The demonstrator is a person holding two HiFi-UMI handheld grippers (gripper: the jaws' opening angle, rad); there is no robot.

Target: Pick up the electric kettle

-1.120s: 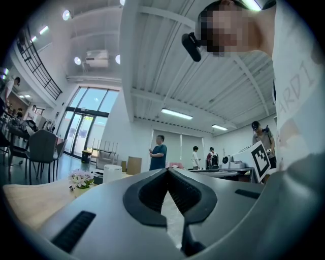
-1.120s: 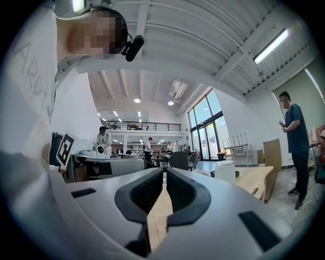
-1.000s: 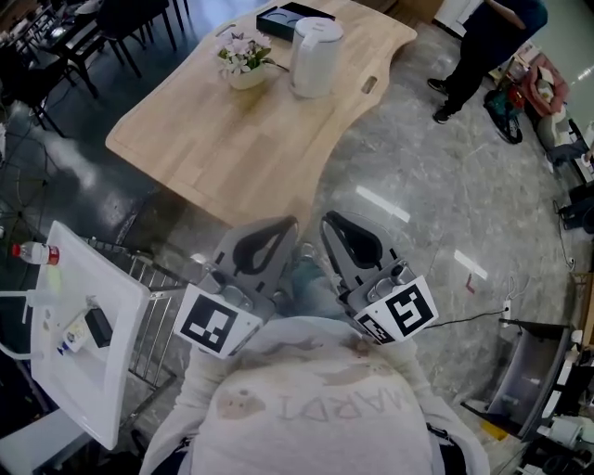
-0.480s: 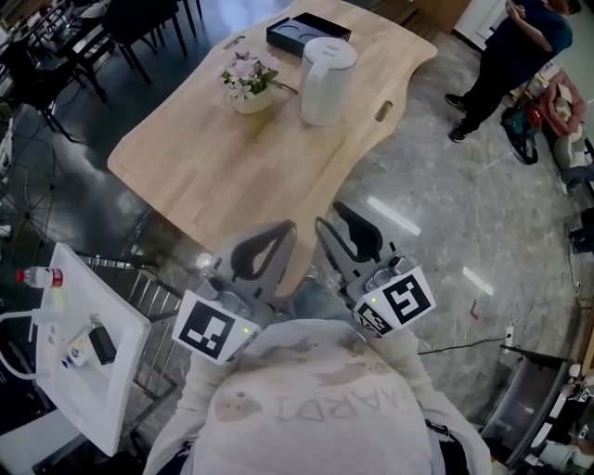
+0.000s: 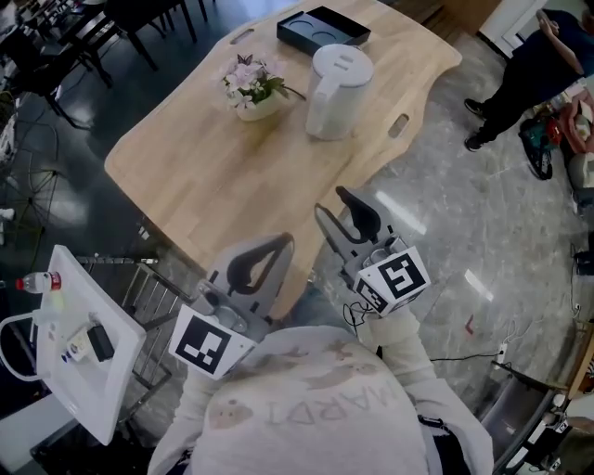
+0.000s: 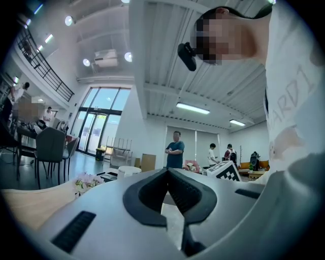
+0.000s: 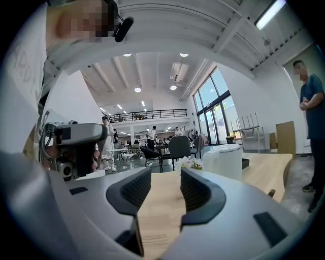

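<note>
Short of the light wooden table (image 5: 213, 158) with its curved edge, the left gripper (image 5: 278, 243) has its grey jaws pressed together at the tips, with nothing pinched between them. Beside it, at the table's near edge, the right gripper (image 5: 332, 204) has its jaws spread. They have just been opening, and between them only the bare tabletop shows.

On the far half of the table, toward its right edge, the white cylindrical electric kettle (image 5: 334, 79) stands upright with its lid on, well apart from both grippers. Just left of it is a small pot of pale pink flowers (image 5: 251, 85). A flat black rectangular tray (image 5: 325, 26) lies at the table's far end, behind the kettle. A person in dark clothes (image 5: 529, 74) stands on the grey floor beyond the table's right side.
</note>
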